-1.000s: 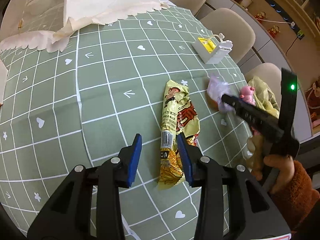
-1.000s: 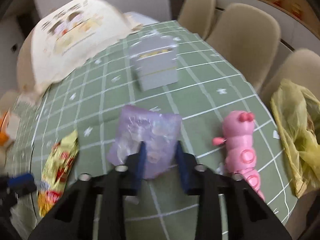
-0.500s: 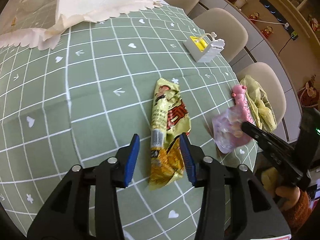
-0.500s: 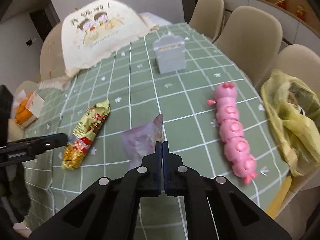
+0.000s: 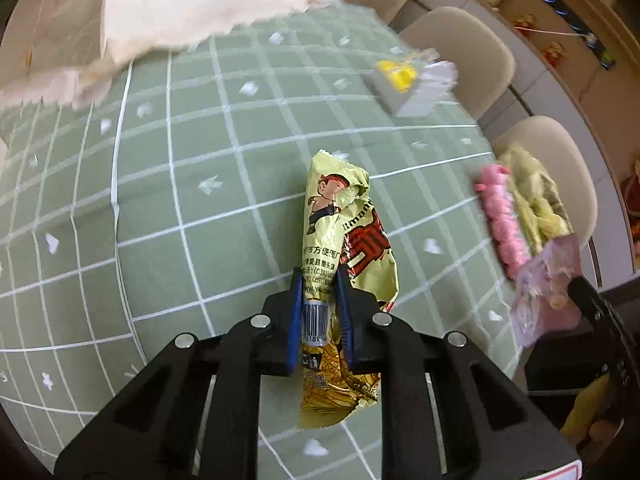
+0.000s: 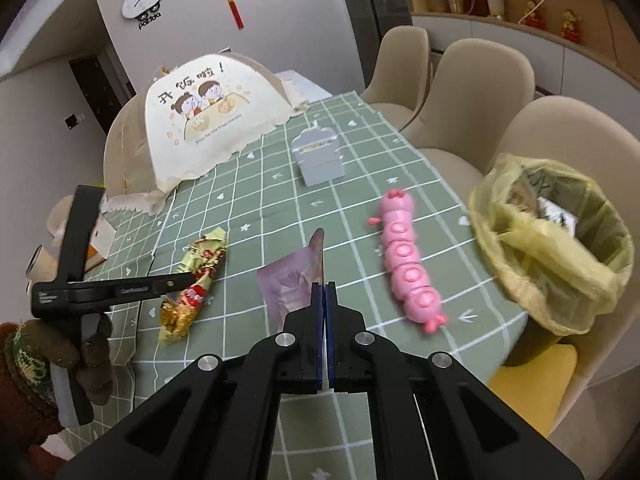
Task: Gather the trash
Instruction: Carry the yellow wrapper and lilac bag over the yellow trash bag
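My left gripper (image 5: 318, 280) is shut on a yellow snack wrapper (image 5: 340, 236) that lies on the green checked tablecloth (image 5: 180, 200); the wrapper also shows in the right wrist view (image 6: 192, 280), with the left gripper (image 6: 188, 278) on it. My right gripper (image 6: 324, 288) is shut on a pale purple plastic wrapper (image 6: 288, 284) and holds it above the table edge; it also shows in the left wrist view (image 5: 548, 288). A trash bin lined with a yellow bag (image 6: 560, 240) stands beside the table at the right.
A pink caterpillar toy (image 6: 408, 268) lies between the purple wrapper and the bin. A grey box (image 6: 320, 156) and a cream mesh food cover (image 6: 208, 120) stand further back. Beige chairs (image 6: 480, 80) line the right side.
My left gripper has closed on the yellow wrapper. My right gripper closed on the purple wrapper, lifted it and drew it back towards the table edge.
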Available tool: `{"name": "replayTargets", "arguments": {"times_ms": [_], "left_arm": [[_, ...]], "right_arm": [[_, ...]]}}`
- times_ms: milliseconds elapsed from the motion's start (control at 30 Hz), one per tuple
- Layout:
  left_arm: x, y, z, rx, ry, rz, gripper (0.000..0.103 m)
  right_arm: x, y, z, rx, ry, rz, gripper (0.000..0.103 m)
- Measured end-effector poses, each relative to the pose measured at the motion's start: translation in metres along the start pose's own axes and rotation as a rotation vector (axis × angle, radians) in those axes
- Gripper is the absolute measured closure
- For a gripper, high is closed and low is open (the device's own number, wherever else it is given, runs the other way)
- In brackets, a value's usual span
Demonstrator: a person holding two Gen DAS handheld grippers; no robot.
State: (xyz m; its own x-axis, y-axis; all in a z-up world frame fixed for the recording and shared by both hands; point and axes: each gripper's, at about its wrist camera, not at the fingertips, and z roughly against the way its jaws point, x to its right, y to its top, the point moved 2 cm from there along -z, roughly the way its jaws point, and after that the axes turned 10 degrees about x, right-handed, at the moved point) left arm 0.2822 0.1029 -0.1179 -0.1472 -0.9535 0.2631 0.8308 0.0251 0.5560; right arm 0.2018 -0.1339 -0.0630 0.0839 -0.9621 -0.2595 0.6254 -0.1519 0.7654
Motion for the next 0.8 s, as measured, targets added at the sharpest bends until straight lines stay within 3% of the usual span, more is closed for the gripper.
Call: {"name": "replayTargets", "arguments": {"times_ms": [233,467,800], "left_arm": [[0.053,0.028,0.045,0.147,-0.043,-0.025,0.088],[0.127,0.063,0.066,0.236,-0.108,-0.043,0.087],[0.240,0.082,0.033,0.227,-0.151,-0.133,0.087]], "right_arm": [[0.021,0.032,0.036,0.066,-0.008,0.061,0.099],[0.061,0.070,0.070,0.158,-0.009,0.098,0.099],[0.173,0.104,0.089,0.228,-0.067,0.063,0.099]]}}
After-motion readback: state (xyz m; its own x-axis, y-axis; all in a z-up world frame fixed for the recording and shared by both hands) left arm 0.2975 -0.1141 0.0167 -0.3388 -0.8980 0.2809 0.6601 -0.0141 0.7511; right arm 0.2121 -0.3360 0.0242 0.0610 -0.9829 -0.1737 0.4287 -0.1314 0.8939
